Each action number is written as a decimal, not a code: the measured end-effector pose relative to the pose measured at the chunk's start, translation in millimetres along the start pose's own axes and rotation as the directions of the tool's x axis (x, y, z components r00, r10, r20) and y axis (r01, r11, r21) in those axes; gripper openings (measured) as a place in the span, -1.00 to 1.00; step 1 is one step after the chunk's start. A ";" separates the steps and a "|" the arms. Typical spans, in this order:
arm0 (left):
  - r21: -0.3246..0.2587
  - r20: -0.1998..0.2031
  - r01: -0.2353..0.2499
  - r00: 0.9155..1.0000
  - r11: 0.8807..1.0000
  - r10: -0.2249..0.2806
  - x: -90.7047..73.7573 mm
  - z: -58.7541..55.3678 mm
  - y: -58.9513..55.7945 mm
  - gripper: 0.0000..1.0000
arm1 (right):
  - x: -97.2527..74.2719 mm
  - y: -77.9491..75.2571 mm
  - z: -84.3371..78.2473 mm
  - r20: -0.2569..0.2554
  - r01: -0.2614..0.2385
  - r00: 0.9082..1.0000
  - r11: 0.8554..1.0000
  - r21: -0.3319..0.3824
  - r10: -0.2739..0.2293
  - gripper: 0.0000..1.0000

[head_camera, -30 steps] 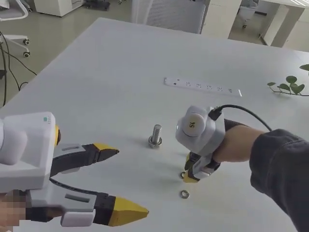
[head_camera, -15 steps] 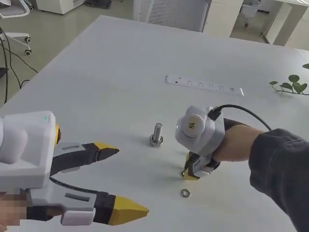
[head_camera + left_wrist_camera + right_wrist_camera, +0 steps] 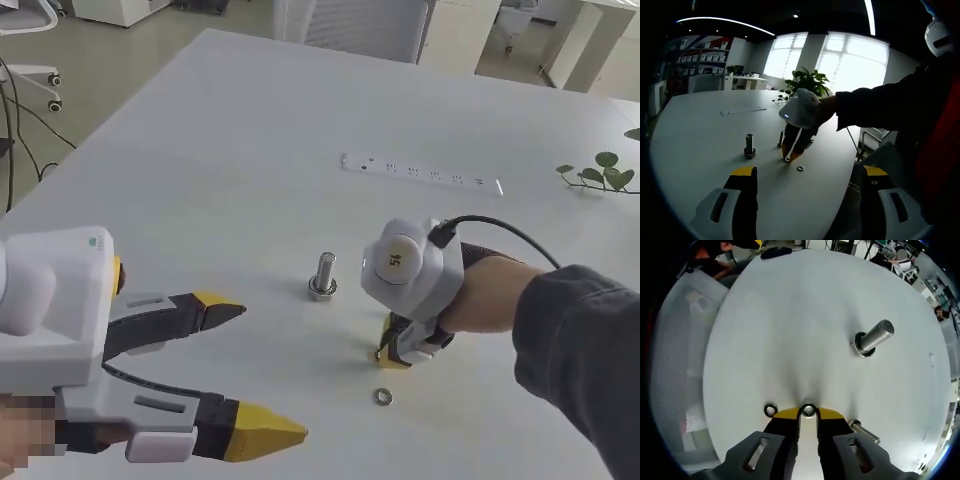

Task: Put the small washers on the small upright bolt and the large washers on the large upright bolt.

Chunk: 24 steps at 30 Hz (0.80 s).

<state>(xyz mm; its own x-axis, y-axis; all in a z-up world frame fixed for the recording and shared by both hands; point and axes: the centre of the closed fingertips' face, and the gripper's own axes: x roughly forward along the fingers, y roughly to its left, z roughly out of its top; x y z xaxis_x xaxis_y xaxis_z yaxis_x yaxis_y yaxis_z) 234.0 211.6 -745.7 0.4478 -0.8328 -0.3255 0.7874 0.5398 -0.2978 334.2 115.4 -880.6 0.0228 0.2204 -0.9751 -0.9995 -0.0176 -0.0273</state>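
Right gripper view showed your right tool (image 3: 808,414) pinching a small washer (image 3: 809,410) on the desk (image 3: 790,330); your left tool (image 3: 265,372) was spread wide.

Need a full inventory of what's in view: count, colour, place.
table: 1, white, under everything
large bolt: 1, silver, upright, mid-table
small bolt: 1, silver, upright, right beside the right tongs
held washer: 1, silver, between the right tongs' tips, at the table surface
loose washer: 1, silver, flat on the table near the right tongs
power strip: 1, white, far side of the table
plant: 1, green, far right of the table
chair: 1, grey mesh, behind the table
left tongs: 1, black with yellow tips, open, near side
right tongs: 1, same colours, tips down at the table
sleeve: 1, dark, behind the right tongs
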 end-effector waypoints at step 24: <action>0.003 -0.002 0.006 1.000 1.000 -0.006 1.5 1.2 -0.6 0.69 | -9.6 0.5 -13.2 -0.014 -0.009 1.000 1.000 0.022 0.010 -0.73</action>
<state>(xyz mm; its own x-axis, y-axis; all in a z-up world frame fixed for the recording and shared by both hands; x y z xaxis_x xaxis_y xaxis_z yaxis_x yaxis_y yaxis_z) 234.6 209.9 -744.9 0.4427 -0.8355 -0.3254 0.7912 0.5347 -0.2966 333.7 100.4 -874.2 0.0134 0.2066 -0.9783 -0.9999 0.0016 -0.0133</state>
